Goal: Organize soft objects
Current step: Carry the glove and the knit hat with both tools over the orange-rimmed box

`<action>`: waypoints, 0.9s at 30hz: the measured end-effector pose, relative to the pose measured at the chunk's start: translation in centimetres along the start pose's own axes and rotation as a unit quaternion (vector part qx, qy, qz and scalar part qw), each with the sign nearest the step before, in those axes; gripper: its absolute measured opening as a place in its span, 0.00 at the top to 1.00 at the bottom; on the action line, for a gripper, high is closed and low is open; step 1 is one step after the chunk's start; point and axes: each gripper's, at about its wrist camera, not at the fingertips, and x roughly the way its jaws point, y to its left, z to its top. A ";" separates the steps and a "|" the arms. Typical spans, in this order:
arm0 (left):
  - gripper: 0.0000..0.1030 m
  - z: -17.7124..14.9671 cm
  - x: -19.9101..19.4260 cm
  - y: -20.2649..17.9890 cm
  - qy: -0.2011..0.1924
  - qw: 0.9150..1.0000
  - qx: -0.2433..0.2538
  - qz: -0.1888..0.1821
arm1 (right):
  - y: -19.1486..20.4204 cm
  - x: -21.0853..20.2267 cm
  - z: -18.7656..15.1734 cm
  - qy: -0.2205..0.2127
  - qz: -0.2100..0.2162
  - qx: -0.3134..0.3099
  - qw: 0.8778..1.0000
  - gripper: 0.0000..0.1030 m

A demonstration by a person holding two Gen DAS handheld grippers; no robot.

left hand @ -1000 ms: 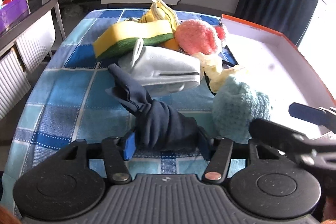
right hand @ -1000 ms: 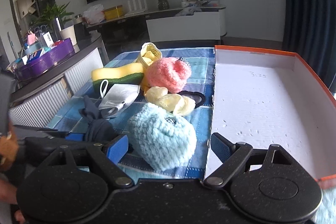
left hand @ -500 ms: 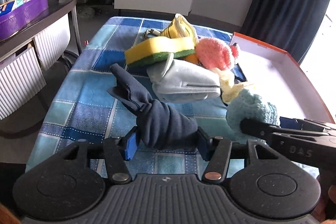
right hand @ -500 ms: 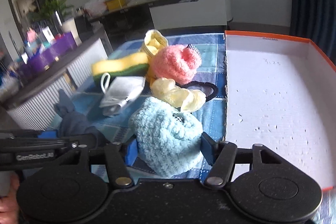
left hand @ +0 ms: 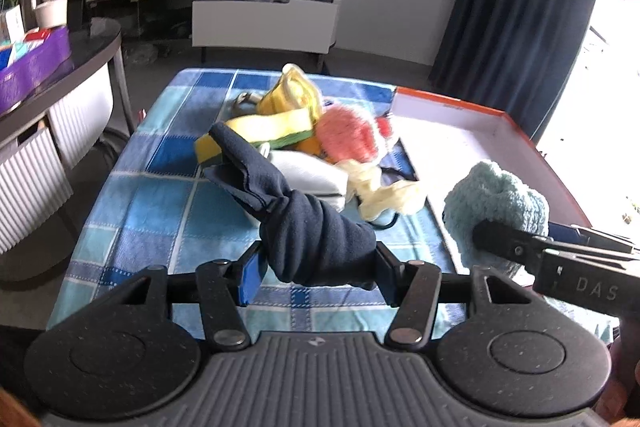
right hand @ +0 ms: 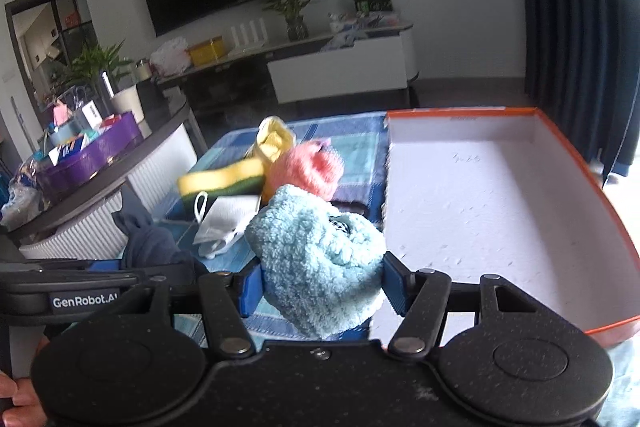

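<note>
Navy cloth sock (left hand: 316, 239): pinched between left gripper (left hand: 316, 273) pads, jaws half apart.
Fuzzy light-blue knit sock (right hand: 320, 267): squeezed by right gripper (right hand: 320, 287), jaws part-open.

The white floor of the orange-rimmed box (right hand: 500, 227) at frame right lies bare. At centre left, the sponge (right hand: 220, 183), mask (right hand: 228, 219) and pink knit (right hand: 308, 171) crowd the checked cloth (left hand: 160, 187).
</note>
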 end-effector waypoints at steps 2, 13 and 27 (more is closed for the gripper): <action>0.45 0.1 -0.2 -0.5 -0.004 1.000 0.006 -0.002 | -0.5 -0.4 0.2 -0.006 -0.004 0.005 1.000 0.30; 0.45 0.8 0.0 -3.2 -0.006 0.999 0.028 -0.021 | -3.1 -1.9 0.8 -0.026 -0.026 0.030 0.999 0.30; 0.44 3.3 3.4 -6.9 0.001 0.997 0.054 -0.050 | -7.2 -0.8 2.4 -0.031 -0.060 0.052 0.996 0.30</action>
